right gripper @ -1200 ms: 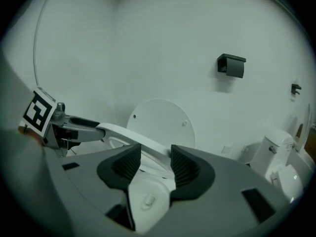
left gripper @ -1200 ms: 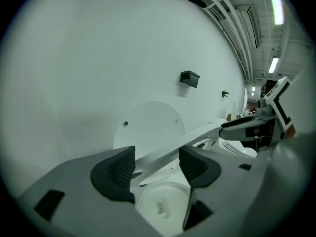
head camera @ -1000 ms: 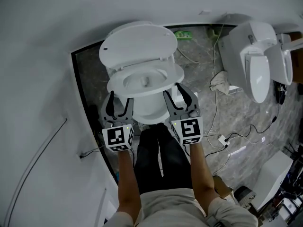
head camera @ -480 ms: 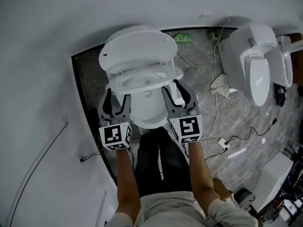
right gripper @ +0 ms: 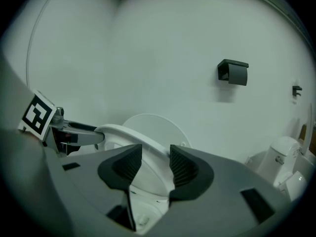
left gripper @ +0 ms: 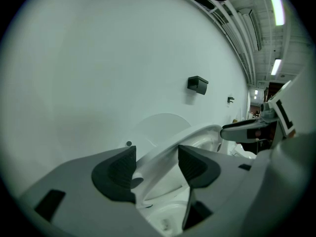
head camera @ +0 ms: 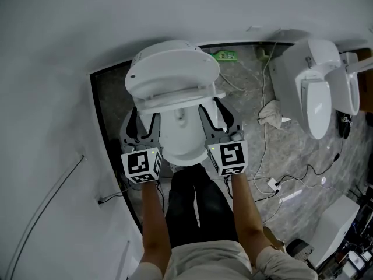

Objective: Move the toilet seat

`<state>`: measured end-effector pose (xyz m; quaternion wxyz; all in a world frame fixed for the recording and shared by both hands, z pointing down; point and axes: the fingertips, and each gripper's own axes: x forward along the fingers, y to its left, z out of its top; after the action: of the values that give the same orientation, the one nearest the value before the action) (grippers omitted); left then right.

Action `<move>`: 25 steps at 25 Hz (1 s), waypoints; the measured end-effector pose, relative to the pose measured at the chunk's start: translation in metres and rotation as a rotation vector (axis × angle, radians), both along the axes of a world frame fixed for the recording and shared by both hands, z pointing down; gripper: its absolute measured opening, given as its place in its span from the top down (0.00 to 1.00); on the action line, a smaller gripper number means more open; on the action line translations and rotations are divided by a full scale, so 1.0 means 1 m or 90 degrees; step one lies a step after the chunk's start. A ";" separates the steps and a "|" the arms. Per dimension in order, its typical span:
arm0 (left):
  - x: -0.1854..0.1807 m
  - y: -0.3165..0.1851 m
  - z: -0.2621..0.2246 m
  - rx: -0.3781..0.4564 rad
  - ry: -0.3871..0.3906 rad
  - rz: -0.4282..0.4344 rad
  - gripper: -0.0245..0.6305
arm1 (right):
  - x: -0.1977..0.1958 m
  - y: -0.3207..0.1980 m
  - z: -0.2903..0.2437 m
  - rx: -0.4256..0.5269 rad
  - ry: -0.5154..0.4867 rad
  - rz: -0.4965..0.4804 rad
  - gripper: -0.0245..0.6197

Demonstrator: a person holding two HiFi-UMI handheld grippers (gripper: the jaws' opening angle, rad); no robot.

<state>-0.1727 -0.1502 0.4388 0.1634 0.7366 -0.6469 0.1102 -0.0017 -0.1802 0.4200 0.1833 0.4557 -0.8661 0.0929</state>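
A white toilet stands against the curved wall, its lid [head camera: 172, 69] upright. The toilet seat [head camera: 175, 100] is tilted up off the bowl [head camera: 182, 137] and lies close under the lid. My left gripper [head camera: 141, 127] is at the seat's left side and my right gripper [head camera: 213, 119] at its right side. The seat's rim [left gripper: 197, 135] runs between the left gripper's [left gripper: 157, 162] two dark pads in the left gripper view. In the right gripper view, the rim [right gripper: 123, 132] fills the gap between the right gripper's [right gripper: 151, 164] pads. Both are shut on the seat.
A second white toilet [head camera: 317, 80] stands at the right. Cables [head camera: 274, 168], a crumpled rag [head camera: 271, 105] and a green item [head camera: 224, 55] lie on the grey stone floor. A black holder [right gripper: 233, 72] hangs on the wall. The person's legs [head camera: 195, 197] are just below the bowl.
The seat has swung upward from low over the bowl toward the lid. Both grippers have moved up and forward with it.
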 end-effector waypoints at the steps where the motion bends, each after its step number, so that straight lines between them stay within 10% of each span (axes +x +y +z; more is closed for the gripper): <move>1: -0.001 -0.002 0.000 0.001 0.000 -0.001 0.53 | -0.001 -0.002 0.000 0.003 -0.001 -0.001 0.66; 25: -0.019 -0.068 -0.003 0.026 -0.007 -0.011 0.53 | -0.019 -0.067 -0.003 0.036 -0.002 -0.002 0.66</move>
<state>-0.1914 -0.2178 0.4362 0.1458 0.7336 -0.6563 0.0991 -0.0208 -0.2470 0.4167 0.1691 0.4588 -0.8696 0.0691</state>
